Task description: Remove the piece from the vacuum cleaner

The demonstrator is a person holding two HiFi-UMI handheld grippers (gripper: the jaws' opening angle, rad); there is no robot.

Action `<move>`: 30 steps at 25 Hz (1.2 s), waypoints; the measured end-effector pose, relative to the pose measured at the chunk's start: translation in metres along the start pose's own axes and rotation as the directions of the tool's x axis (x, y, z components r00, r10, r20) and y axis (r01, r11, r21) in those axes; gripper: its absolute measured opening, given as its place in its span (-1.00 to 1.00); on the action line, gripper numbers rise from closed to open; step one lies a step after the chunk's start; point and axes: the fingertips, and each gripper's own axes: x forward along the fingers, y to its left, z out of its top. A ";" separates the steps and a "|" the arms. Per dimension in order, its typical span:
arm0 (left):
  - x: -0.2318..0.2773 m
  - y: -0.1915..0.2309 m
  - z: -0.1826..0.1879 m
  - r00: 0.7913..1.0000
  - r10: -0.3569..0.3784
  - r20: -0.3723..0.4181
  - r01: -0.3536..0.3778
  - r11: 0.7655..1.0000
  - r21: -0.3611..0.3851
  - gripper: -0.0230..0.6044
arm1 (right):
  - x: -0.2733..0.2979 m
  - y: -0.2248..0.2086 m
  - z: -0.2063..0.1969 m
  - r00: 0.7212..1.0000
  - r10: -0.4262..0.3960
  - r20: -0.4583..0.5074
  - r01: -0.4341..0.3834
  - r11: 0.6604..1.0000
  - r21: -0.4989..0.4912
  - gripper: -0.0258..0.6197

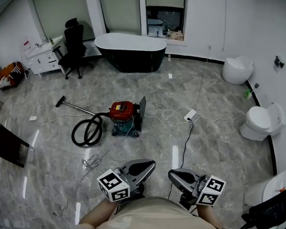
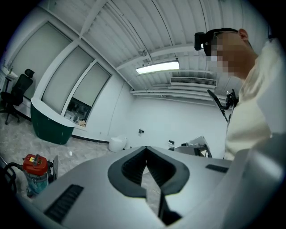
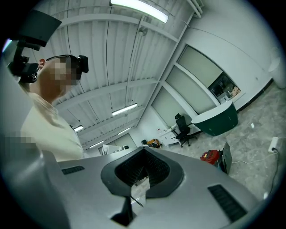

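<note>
The vacuum cleaner stood on the floor, its hose coiled beside it; well short of it, the left gripper and right gripper were both fully closed, empty.

Vacuum cleaner before bathtub

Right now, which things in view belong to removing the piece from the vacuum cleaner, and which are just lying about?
Job in hand:
vacuum cleaner
hose
wand
left gripper and right gripper, both shut and empty

Lying about:
bathtub
office chair
white cabinet
toilet
loose cord on the floor
</note>
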 end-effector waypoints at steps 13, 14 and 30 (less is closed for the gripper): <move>-0.027 0.096 0.044 0.999 0.019 0.039 -0.018 0.999 -0.030 -0.92 | 0.078 -0.036 0.025 0.992 -0.122 -0.045 0.123 0.992 0.014 -0.92; -0.030 0.103 0.048 0.999 0.020 0.047 -0.019 0.999 -0.027 -0.92 | 0.084 -0.039 0.027 0.991 -0.127 -0.044 0.128 0.992 0.017 -0.92; -0.090 0.187 0.060 0.986 0.122 0.113 -0.121 0.992 -0.019 -0.92 | 0.175 -0.072 0.015 0.982 -0.139 -0.126 0.145 0.989 0.041 -0.92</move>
